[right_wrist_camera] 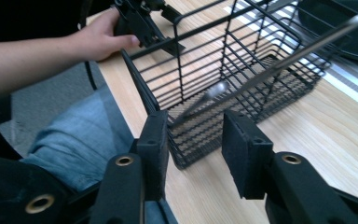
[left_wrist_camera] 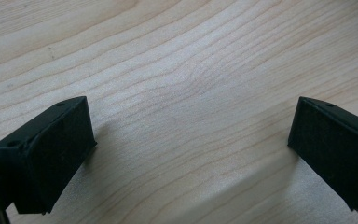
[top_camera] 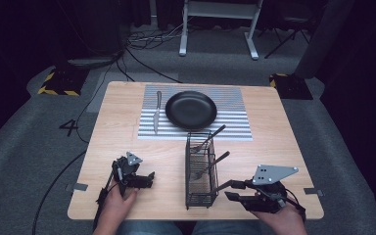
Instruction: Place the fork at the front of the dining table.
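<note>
A black wire basket [top_camera: 199,169] stands upright near the table's front edge, with two metal utensils [top_camera: 214,162] leaning in it, handles up and to the right. A black plate [top_camera: 191,109] rests on a striped placemat [top_camera: 235,128], and a knife [top_camera: 155,113] lies just left of the plate. My left gripper [top_camera: 148,179] is at the front left, open over bare wood [left_wrist_camera: 191,93], jaws wide apart with nothing between them. My right gripper [top_camera: 229,190] is right of the basket, open, its jaws pointing at the basket's near corner [right_wrist_camera: 186,156]. A utensil handle [right_wrist_camera: 303,44] slants across the basket.
The wooden table [top_camera: 274,156] has bare wood around the basket and along both sides. In the right gripper view, the person's other hand [right_wrist_camera: 98,39] holds the left gripper [right_wrist_camera: 142,21] beyond the basket. Cables and a desk frame [top_camera: 218,22] are on the floor behind.
</note>
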Action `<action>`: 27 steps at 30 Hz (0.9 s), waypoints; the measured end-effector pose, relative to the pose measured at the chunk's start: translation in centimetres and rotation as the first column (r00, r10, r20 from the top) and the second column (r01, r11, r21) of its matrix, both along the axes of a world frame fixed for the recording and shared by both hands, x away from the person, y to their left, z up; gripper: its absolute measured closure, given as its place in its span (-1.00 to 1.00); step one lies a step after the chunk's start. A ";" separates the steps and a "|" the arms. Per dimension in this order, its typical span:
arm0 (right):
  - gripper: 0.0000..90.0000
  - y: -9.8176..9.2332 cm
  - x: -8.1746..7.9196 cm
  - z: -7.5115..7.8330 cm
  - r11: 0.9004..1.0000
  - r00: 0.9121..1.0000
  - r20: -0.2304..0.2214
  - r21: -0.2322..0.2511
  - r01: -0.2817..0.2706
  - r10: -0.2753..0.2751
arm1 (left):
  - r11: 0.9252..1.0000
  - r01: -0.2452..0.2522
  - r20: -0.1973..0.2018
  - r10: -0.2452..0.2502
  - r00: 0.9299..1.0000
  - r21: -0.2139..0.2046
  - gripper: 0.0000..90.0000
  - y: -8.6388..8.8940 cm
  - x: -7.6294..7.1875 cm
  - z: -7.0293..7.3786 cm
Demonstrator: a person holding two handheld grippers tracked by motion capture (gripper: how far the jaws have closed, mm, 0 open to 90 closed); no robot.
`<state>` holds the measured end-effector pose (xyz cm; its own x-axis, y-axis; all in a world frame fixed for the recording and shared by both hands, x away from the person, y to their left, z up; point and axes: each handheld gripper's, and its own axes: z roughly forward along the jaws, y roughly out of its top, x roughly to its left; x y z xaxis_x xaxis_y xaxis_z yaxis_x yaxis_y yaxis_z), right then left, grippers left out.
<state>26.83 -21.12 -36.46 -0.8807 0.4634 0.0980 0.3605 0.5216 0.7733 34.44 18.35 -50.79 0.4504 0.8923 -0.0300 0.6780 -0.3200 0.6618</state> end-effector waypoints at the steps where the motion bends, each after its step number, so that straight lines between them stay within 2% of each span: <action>1: 0.37 0.0 0.0 0.0 1.000 1.000 0.000 0.000 0.000 0.000 | 1.000 0.000 0.000 0.000 1.000 -0.001 -0.99 0.0 0.0 0.0; 4: 0.44 0.4 0.4 -0.3 1.000 1.000 -0.014 0.012 -0.011 0.011 | 1.000 0.000 0.000 0.000 1.000 -0.001 -0.99 0.0 0.0 0.0; 8: 0.59 0.6 1.1 -0.7 0.998 0.999 -0.045 0.058 -0.020 0.022 | 1.000 0.000 0.000 0.000 1.000 -0.001 -0.99 0.0 0.0 0.0; 13: 0.73 0.9 1.4 -1.0 0.998 0.998 -0.050 0.060 -0.021 0.024 | 1.000 0.000 0.000 0.000 1.000 0.000 -0.99 0.0 0.0 0.0; 17: 0.76 0.9 1.4 -0.9 0.997 0.998 -0.058 0.078 -0.022 0.027 | 1.000 0.000 0.000 0.000 1.000 -0.001 -0.99 0.0 0.0 0.0; 22: 0.80 1.6 1.0 -0.4 0.996 0.999 -0.022 0.081 -0.038 0.040 | 1.000 -0.001 -0.001 0.001 1.000 -0.003 -0.99 0.0 0.0 0.0; 27: 0.91 2.5 0.8 0.4 0.996 0.999 0.036 0.083 -0.043 0.040 | 1.000 0.000 0.000 0.000 1.000 -0.001 -0.99 0.0 0.0 0.0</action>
